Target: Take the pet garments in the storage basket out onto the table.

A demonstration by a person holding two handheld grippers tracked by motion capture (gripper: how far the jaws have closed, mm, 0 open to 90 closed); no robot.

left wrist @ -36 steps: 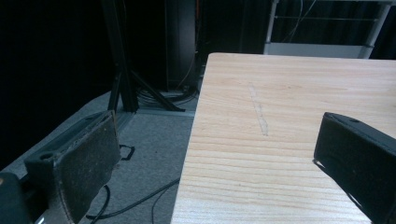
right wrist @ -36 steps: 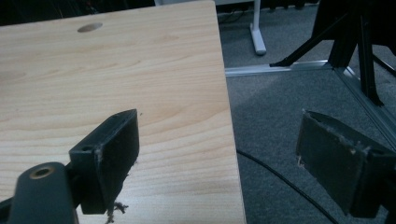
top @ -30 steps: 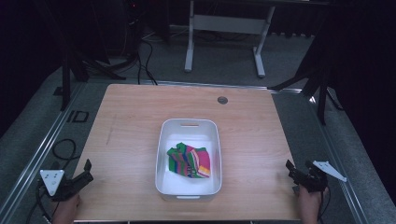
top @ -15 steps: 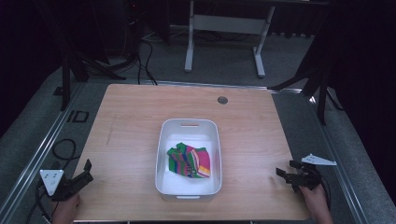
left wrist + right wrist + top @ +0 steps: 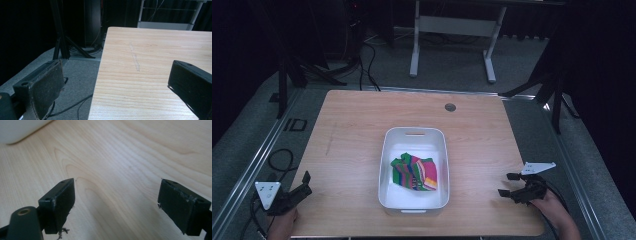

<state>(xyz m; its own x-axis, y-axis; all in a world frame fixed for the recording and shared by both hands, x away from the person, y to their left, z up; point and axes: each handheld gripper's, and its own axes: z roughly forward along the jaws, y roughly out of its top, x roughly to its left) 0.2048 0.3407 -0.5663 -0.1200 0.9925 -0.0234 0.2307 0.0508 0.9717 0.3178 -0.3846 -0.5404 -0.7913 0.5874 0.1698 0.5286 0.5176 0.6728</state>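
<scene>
Filling most of the high view, the wooden table (image 5: pixel 347 150) carried a white tub (image 5: pixel 384 165) at its middle, and in that tub lay the striped cloth (image 5: pixel 414 172), bunched toward its near half. The 2 grippers sat well apart from it: the left gripper (image 5: pixel 304 182) at the near left edge, the right gripper (image 5: pixel 508 184) over the near right corner, both with jaws spread wide and empty. Judging from this, a low reach from the right could knock the tub's wall and shove it.
</scene>
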